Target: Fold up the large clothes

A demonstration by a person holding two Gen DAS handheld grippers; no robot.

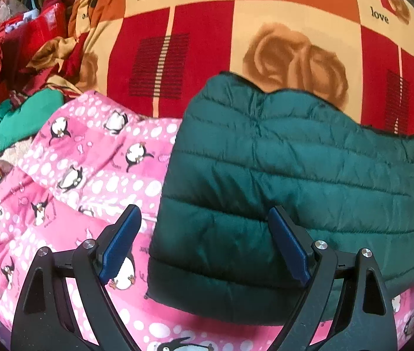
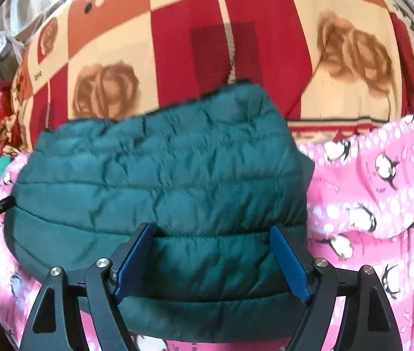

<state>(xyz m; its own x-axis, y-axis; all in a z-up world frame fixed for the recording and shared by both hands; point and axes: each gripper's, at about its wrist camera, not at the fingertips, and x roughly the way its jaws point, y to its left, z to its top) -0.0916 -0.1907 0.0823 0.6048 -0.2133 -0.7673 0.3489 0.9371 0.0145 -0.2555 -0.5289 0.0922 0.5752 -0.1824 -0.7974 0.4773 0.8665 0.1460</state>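
Note:
A dark green quilted puffer jacket point(image 1: 289, 181) lies folded into a thick bundle on a pink penguin-print blanket point(image 1: 90, 169). My left gripper point(image 1: 205, 234) stands open over the jacket's left edge, with one finger above the pink blanket and the other above the jacket. In the right wrist view the same jacket point(image 2: 163, 169) fills the middle. My right gripper point(image 2: 213, 251) is open above its near half, and the puffy fabric bulges between the blue pads point(image 2: 290, 263). Nothing is pinched. Each gripper's tip shows at the edge of the other's view.
Beyond the jacket is a red, orange and cream checked blanket point(image 1: 265, 14) printed with roses and "love". A heap of red and green clothes point(image 1: 22, 67) lies at the far left. The pink blanket point(image 2: 382, 204) rises in folds to the right of the jacket.

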